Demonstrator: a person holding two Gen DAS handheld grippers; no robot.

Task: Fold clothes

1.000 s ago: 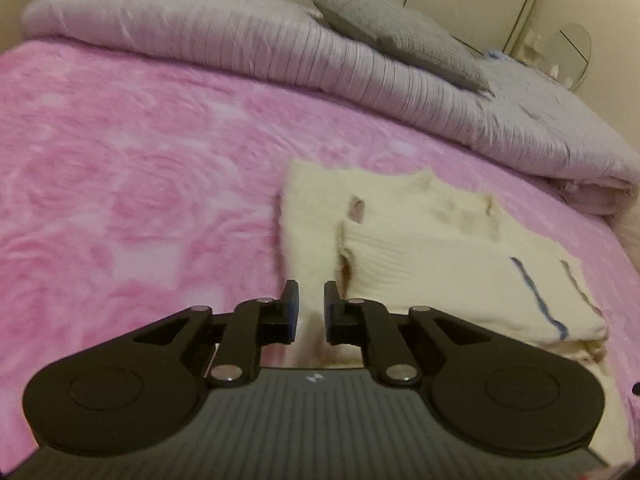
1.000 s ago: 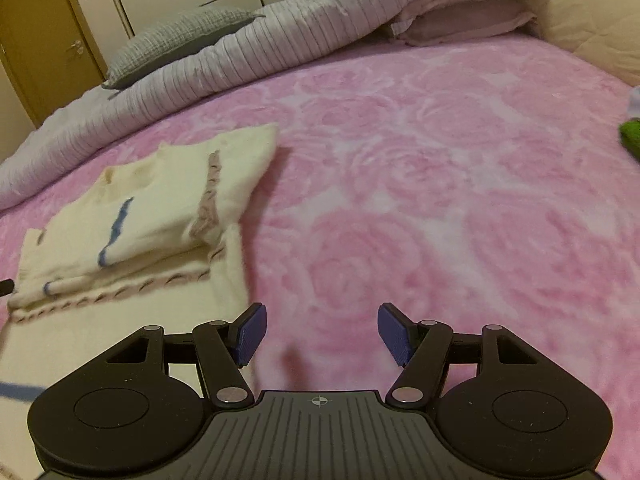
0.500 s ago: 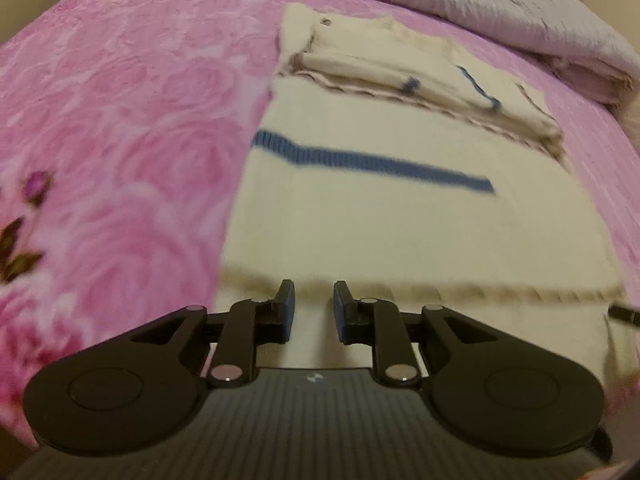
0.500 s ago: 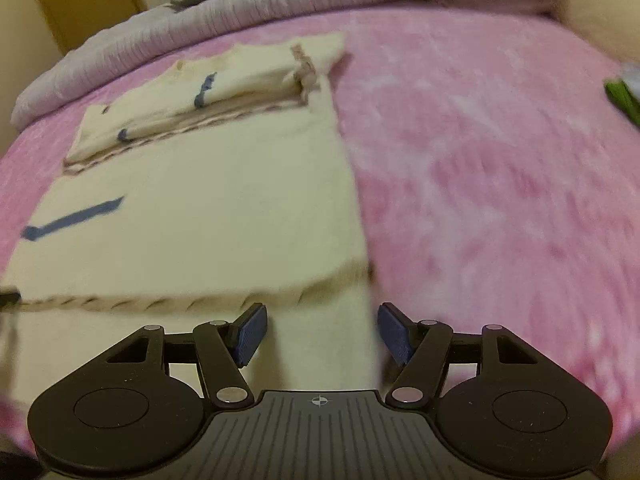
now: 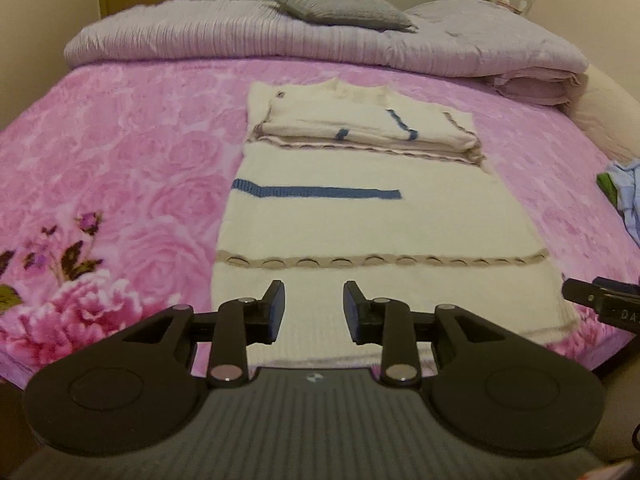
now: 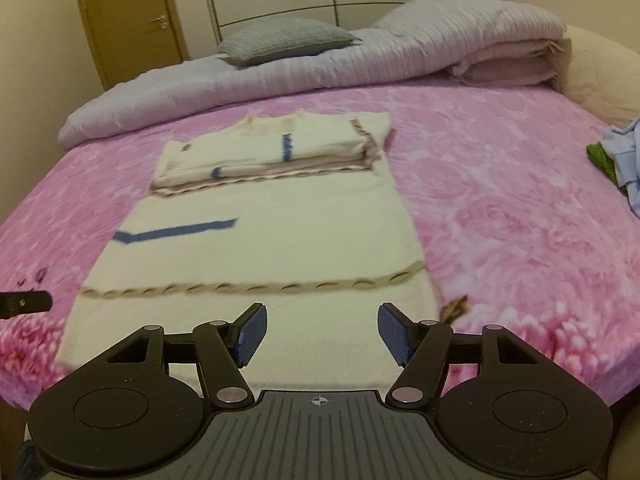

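Your left gripper (image 5: 314,312) and right gripper (image 6: 320,338) both hover above the near hem of one cream sweater (image 5: 372,224), each with fingers spread and holding nothing. The right one gapes wider. The sweater lies straight ahead of both tools on the pink blanket (image 5: 120,152), its long axis running away from you. Your left gripper is nearer the left hem corner, your right nearer the right, so either side is in reach. One tan band crosses the near part, then one blue stripe (image 5: 316,193). At the far end, the sleeves look folded into a stack, though blur hides the layers. Beyond it lie one quilt (image 5: 320,44) and one grey pillow (image 5: 340,6). A small pile of clothes (image 6: 620,156) sits far right.
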